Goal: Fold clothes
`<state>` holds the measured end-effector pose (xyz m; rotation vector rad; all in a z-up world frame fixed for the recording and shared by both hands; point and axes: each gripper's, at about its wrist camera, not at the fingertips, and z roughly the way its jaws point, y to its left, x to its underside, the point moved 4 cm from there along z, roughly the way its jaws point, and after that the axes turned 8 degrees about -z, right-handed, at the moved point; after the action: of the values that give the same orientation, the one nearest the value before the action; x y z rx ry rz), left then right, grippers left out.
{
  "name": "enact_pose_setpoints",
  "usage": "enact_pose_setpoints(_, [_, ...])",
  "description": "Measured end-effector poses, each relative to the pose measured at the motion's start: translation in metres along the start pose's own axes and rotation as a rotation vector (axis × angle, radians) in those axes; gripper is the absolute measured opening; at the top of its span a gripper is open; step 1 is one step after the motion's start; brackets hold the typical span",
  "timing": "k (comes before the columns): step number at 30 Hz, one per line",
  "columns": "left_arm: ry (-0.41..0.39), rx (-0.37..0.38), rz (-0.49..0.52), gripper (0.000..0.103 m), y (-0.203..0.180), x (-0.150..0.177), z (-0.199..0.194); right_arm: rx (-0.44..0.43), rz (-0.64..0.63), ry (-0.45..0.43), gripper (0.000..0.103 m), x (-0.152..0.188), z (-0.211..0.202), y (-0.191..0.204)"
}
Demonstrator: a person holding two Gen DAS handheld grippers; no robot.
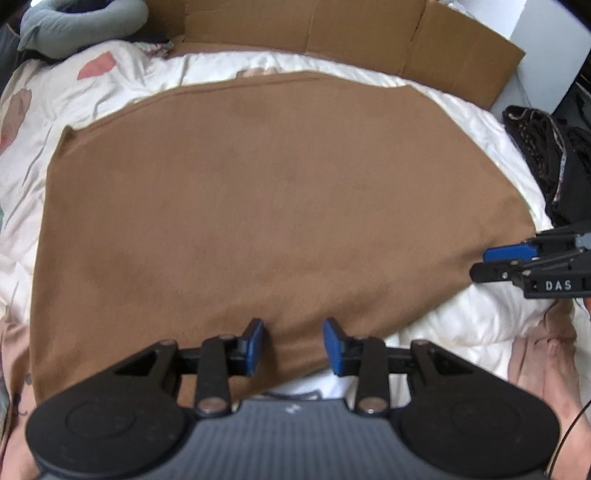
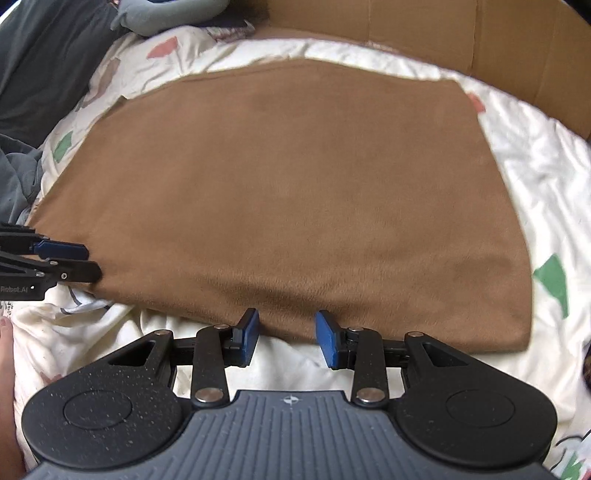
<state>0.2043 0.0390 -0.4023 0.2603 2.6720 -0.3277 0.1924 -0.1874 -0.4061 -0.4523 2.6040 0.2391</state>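
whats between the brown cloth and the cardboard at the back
Only a strip of the white floral bedding separates the brown cloth from the cardboard; both wrist views show it.

"DAS" — right gripper (image 1: 487, 264); "Robot.AI" — left gripper (image 2: 86, 262)

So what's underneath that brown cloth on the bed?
The brown cloth lies flat on a white floral quilt, which shows around its edges. Whatever sits beneath the cloth's middle is covered and cannot be seen.

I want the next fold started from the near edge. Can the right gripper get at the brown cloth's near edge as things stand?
Probably yes. The right gripper sits with open jaws straddling the near edge of the brown cloth, with only white bedding beneath and nothing between.
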Motion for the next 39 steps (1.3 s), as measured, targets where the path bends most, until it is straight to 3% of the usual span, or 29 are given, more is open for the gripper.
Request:
enact_pose_setpoints(5, [-0.037, 0.028, 0.016, 0.037, -0.013, -0.012, -0.001, -0.035, 0.000, -0.066, 0.041, -0.015, -0.004, 0.005])
enact_pose_setpoints(14, [-0.062, 0.084, 0.075, 0.033, -0.046, -0.015, 0.019, -0.070, -0.090, -0.099, 0.041, -0.035, 0.013, 0.034])
enact_pose_setpoints(23, [-0.072, 0.070, 0.127, 0.033, -0.047, 0.006, 0.025, -0.031, -0.183, -0.069, 0.041, -0.016, 0.029, 0.056])
enact_pose_setpoints(27, [-0.080, 0.058, 0.139, 0.033, -0.047, 0.016, 0.017, -0.020, -0.202, -0.058, 0.041, -0.003, 0.021, 0.061])
enact_pose_setpoints(33, [-0.012, 0.039, 0.140, 0.033, -0.037, 0.026, 0.004, -0.013, -0.194, -0.063, 0.040, 0.008, -0.001, 0.062])
enact_pose_setpoints(39, [-0.045, 0.001, 0.107, 0.033, -0.012, 0.023, -0.013, 0.000, -0.195, -0.082, 0.040, 0.016, -0.026, 0.057])
